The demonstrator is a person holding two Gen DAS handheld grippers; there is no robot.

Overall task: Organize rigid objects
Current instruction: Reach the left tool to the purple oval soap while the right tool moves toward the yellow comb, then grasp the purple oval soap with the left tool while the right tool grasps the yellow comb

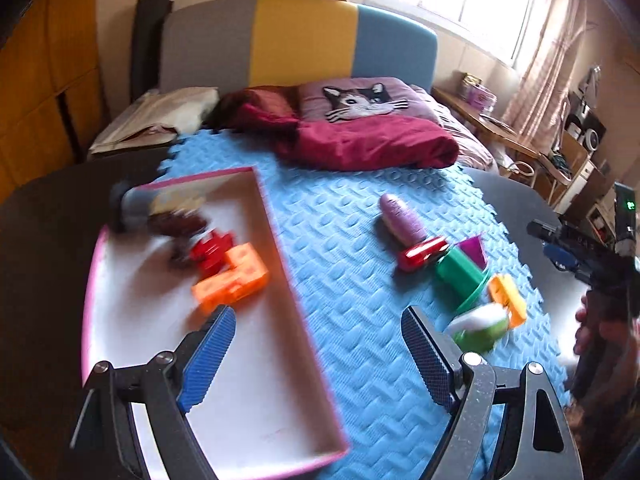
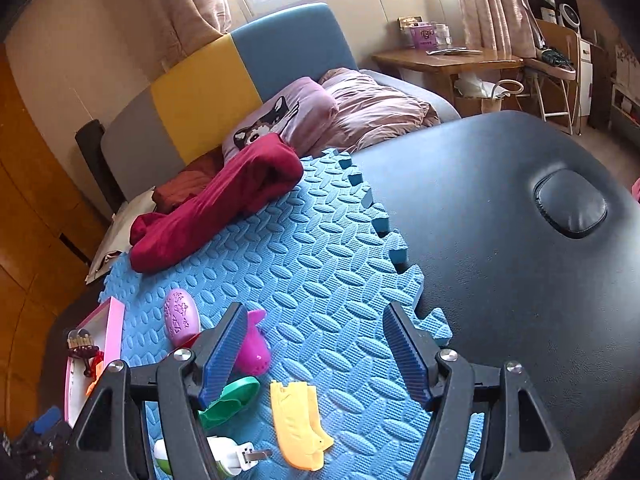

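A pink-rimmed white tray [image 1: 256, 380] lies on the blue foam mat [image 1: 352, 280] at the left. It holds an orange block [image 1: 232, 280], a red piece [image 1: 212, 250] and a dark brown brush [image 1: 160, 216]. My left gripper [image 1: 316, 320] is open and empty, above the tray's right rim. To the right lie a purple oval brush [image 1: 402, 220], a red piece [image 1: 424, 254], a green cup [image 1: 460, 276], a magenta piece [image 1: 474, 248], a yellow piece [image 1: 508, 296] and a white-green plug [image 1: 480, 326]. My right gripper [image 2: 314, 320] is open and empty above the mat, beside the magenta piece [image 2: 254, 350] and yellow piece [image 2: 298, 424].
A dark red cloth [image 1: 360, 140] and a cat pillow [image 1: 356, 100] lie at the mat's far edge. Black padded table [image 2: 500, 220] surrounds the mat. A wooden desk [image 2: 444, 58] and chair stand at the right by the window.
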